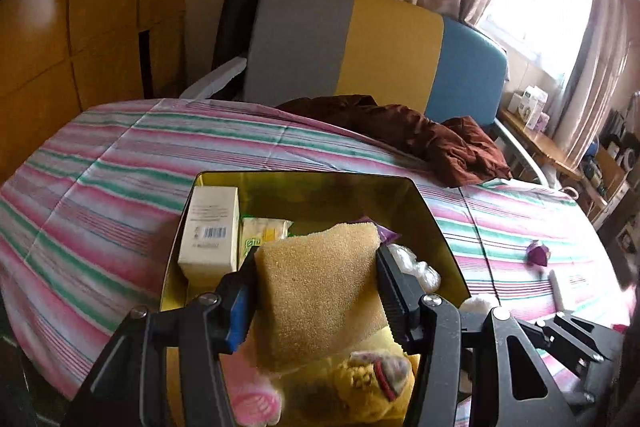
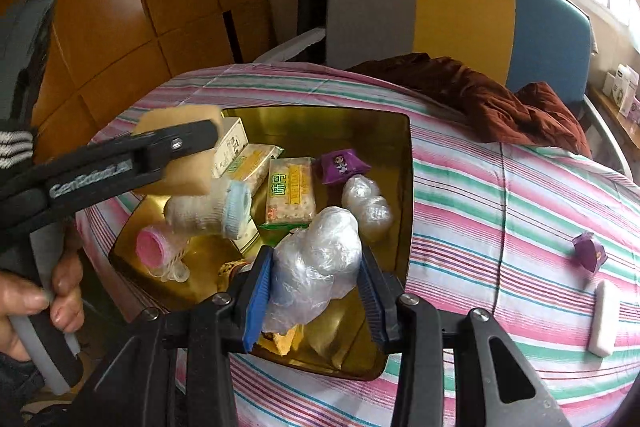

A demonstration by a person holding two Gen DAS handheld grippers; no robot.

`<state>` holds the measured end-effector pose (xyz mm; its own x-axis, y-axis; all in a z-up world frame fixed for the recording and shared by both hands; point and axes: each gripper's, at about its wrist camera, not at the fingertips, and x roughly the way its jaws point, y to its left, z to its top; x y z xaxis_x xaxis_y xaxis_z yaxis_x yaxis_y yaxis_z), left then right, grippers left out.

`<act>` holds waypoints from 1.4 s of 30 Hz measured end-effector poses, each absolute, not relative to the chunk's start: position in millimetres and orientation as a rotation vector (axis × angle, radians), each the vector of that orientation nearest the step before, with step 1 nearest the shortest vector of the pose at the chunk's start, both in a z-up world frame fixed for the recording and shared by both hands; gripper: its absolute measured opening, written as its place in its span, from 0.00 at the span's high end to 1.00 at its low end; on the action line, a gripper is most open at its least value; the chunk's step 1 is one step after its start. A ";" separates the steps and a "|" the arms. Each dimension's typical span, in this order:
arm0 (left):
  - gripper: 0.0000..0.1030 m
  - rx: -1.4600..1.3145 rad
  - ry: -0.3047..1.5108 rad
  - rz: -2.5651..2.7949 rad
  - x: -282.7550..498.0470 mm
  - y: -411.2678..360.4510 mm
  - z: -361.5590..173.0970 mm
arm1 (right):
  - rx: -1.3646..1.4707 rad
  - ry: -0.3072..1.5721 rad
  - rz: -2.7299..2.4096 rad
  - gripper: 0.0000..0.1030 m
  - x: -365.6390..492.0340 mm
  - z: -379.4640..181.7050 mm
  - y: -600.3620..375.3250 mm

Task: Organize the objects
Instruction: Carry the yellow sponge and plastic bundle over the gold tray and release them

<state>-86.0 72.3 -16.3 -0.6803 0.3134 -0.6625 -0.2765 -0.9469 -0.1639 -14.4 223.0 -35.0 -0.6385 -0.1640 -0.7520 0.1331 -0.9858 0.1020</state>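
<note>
A gold metal tin (image 1: 436, 227) (image 2: 400, 163) lies open on the striped bed. My left gripper (image 1: 316, 279) is shut on a tan sponge (image 1: 320, 291) and holds it over the tin; in the right wrist view that left gripper (image 2: 188, 143) reaches in from the left with the sponge (image 2: 176, 179). My right gripper (image 2: 312, 291) is shut on a crumpled clear plastic bundle (image 2: 320, 259) above the tin's near side. Inside lie a white box (image 1: 208, 227), cracker packets (image 2: 290, 191), a purple sachet (image 2: 340, 167), a pink roller (image 2: 154, 247) and another plastic bundle (image 2: 366, 207).
On the striped sheet (image 2: 500, 211), right of the tin, rest a purple sachet (image 2: 588, 251) and a white bar (image 2: 604, 319). A brown cloth (image 2: 492, 103) is heaped at the headboard (image 2: 464, 11). A person's hand (image 2: 36, 291) grips the left tool's handle.
</note>
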 end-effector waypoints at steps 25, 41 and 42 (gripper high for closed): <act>0.40 -0.968 0.062 2.648 -84.6 100.9 -12.6 | 1.270 -0.109 -2.703 0.58 -25.3 -43.9 231.7; 0.23 -0.942 0.050 2.657 -80.8 98.9 -6.0 | 1.255 -0.116 -2.723 0.51 -29.6 -44.1 231.3; 0.22 -0.940 0.052 2.656 -80.3 98.9 -5.8 | 1.254 -0.115 -2.724 0.50 -29.8 -44.1 231.1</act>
<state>-80.3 98.9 -5.8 -0.7312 0.2876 -0.6186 -0.3117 -0.9474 -0.0720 -29.8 231.1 -44.1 -0.6427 -0.1590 -0.7494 0.0954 -0.9872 0.1277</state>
